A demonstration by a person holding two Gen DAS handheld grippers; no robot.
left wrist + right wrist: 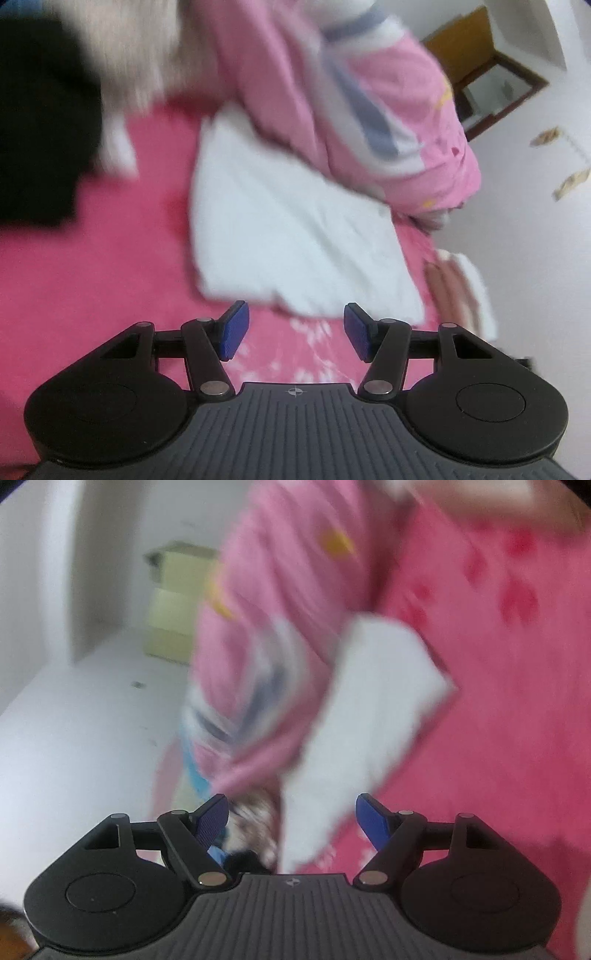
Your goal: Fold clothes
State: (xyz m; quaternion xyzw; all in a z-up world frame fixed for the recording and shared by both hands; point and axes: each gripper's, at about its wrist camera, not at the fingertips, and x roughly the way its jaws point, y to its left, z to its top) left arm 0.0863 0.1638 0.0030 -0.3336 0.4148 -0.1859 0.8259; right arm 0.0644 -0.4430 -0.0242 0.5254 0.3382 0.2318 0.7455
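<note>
Both tongs gape with nothing between them. The folded white cloth point(291, 229) lies just ahead of the left tongs point(295, 334), long axis running away rightward. From the right tongs point(291, 821) it stretches ahead, the pink garment point(266, 635) to its left.

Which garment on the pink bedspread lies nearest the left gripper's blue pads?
The white folded cloth, just ahead of the left gripper; the pink striped garment lies farther back.

Home bedroom: pink bedspread point(92, 266) strewn with clothes point(369, 110), white tiled floor point(74, 720), wooden-framed mirror point(495, 92)
</note>
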